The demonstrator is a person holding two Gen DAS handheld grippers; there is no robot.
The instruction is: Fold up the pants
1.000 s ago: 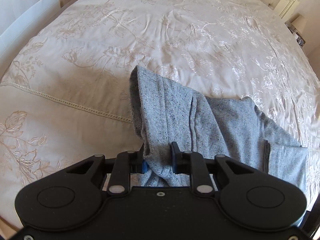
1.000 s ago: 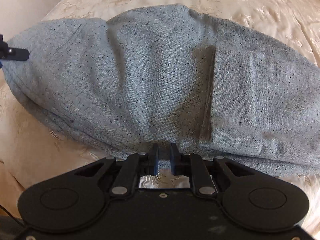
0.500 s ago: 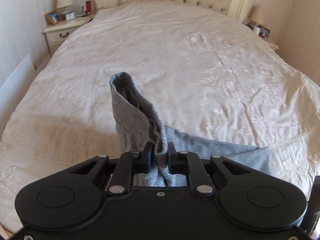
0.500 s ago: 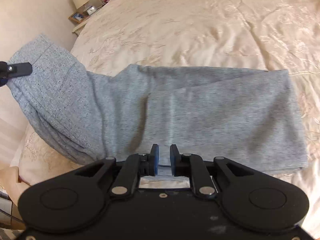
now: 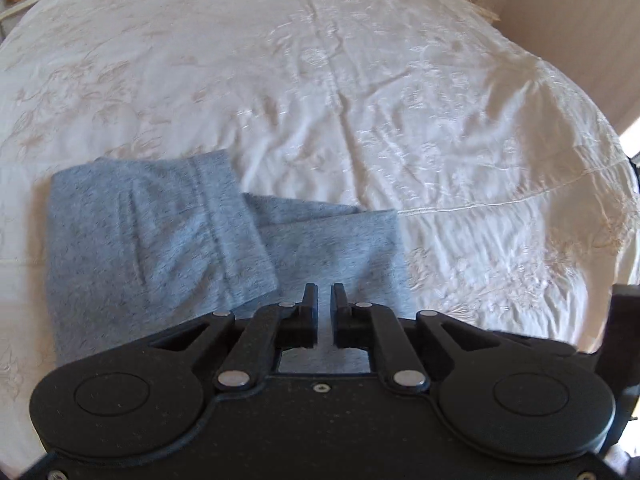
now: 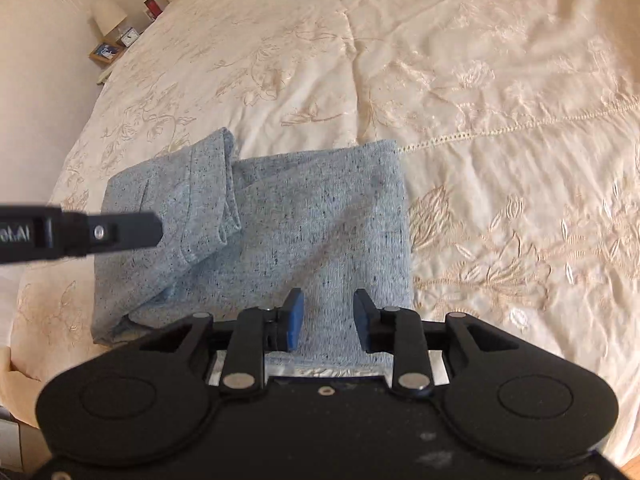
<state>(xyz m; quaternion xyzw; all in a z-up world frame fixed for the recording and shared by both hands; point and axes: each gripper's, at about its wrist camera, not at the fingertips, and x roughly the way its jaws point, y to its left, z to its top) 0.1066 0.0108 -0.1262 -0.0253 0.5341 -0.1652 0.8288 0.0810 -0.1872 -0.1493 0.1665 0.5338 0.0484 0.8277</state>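
Bright daylight, slight motion blur, fisheye-curved edges, soft shadows

1. Partly legible white lettering, seemingly mirrored, something like "oLAI", on the black body of the left claw (image 6: 80,234) at the left edge of the right wrist view; cut off by the frame.
2. Nothing readable in the left wrist view.
3. Small objects on the bedside stand (image 6: 108,52) too tiny to read.

Bed (image 6: 480,80) covered by a cream embroidered spread.
Folded grey pants (image 6: 320,220) are laid on it, just ahead of the right tongs.
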